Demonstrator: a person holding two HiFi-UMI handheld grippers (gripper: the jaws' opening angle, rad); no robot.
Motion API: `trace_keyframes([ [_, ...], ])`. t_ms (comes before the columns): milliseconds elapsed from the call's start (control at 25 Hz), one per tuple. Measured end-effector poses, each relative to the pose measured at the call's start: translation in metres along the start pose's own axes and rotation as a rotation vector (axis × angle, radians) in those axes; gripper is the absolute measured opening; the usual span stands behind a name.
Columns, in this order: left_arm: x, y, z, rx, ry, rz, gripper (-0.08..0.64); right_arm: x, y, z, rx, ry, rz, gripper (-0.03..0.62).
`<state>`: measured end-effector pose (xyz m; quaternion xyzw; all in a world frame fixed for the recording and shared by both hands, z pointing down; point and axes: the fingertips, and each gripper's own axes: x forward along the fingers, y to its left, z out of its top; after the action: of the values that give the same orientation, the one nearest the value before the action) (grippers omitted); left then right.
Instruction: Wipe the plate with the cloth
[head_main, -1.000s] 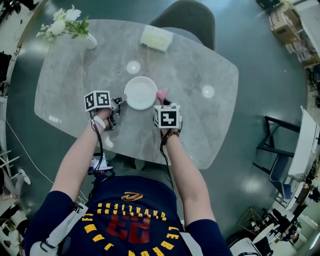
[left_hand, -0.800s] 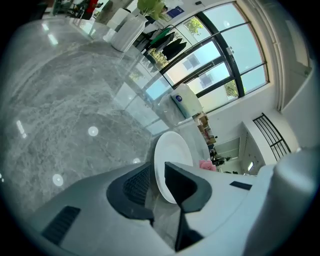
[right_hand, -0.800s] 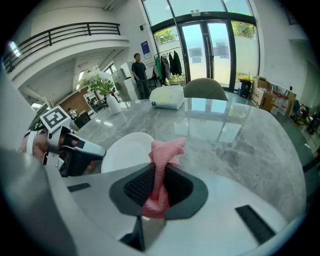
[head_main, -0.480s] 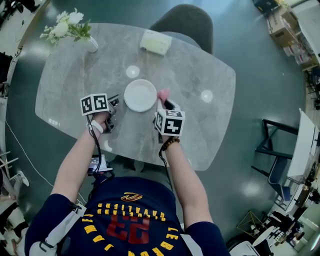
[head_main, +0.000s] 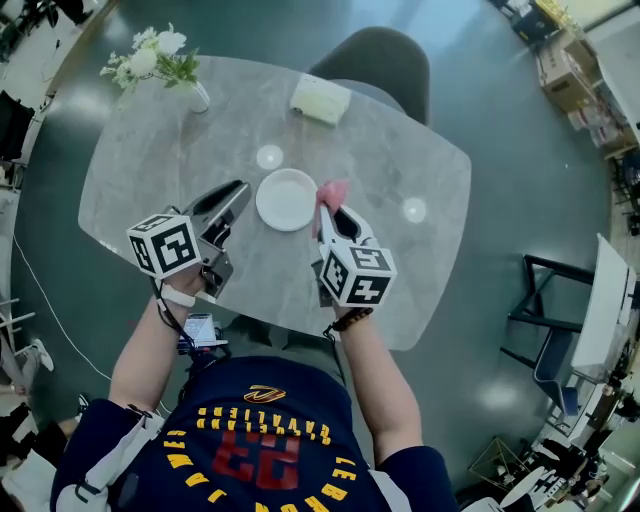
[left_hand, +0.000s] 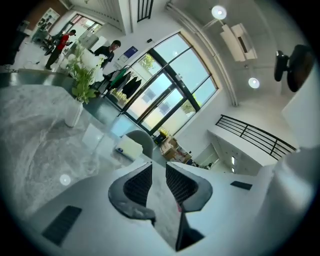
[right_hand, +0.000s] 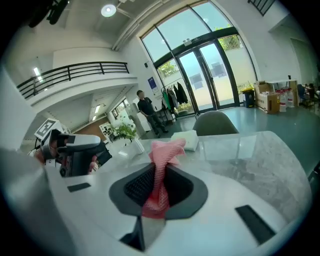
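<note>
Gripping pink cloth (right_hand: 167, 147), right claw (right_hand: 159, 175) near plate (head_main: 287, 199).

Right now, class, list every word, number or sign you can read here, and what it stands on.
"23": red, upside down, on the person's navy shirt.
Yellow lettering arched round it: too distorted to read.
Blue wall sign: too small to read.
</note>
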<state>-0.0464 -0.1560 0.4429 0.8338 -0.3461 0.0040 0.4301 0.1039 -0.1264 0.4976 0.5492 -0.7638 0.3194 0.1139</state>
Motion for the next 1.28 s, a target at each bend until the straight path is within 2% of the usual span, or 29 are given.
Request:
trace_keyframes([
  [200, -0.031, -0.047, 0.033, 0.149, -0.097, -0.027, 0.089, -0.025, 0.024, 0.033, -0.041, -0.078, 0.054, 0.046],
  [480, -0.071, -0.11, 0.067, 0.488, -0.232, -0.002, 0.089, -0.071, 0.06, 0.084, -0.109, -0.233, 0.106, 0.046],
  [640, -0.093, -0.144, 0.082, 0.627, -0.321, -0.018, 0.089, -0.097, 0.086, 0.112, -0.194, -0.332, 0.134, 0.046],
  [800, -0.116, -0.178, 0.095, 0.677, -0.431, -0.055, 0.089, -0.124, 0.114, 0.138, -0.269, -0.432, 0.172, 0.046],
  [920, -0.128, -0.193, 0.102, 0.699, -0.508, -0.045, 0.089, -0.142, 0.133, 0.149, -0.313, -0.497, 0.215, 0.046],
  [1040, -0.132, -0.198, 0.104, 0.717, -0.544, -0.019, 0.089, -0.151, 0.145, 0.156, -0.341, -0.53, 0.242, 0.046],
  [1280, -0.129, -0.206, 0.104, 0.785, -0.574, -0.006, 0.089, -0.164, 0.152, 0.167, -0.389, -0.591, 0.224, 0.046],
])
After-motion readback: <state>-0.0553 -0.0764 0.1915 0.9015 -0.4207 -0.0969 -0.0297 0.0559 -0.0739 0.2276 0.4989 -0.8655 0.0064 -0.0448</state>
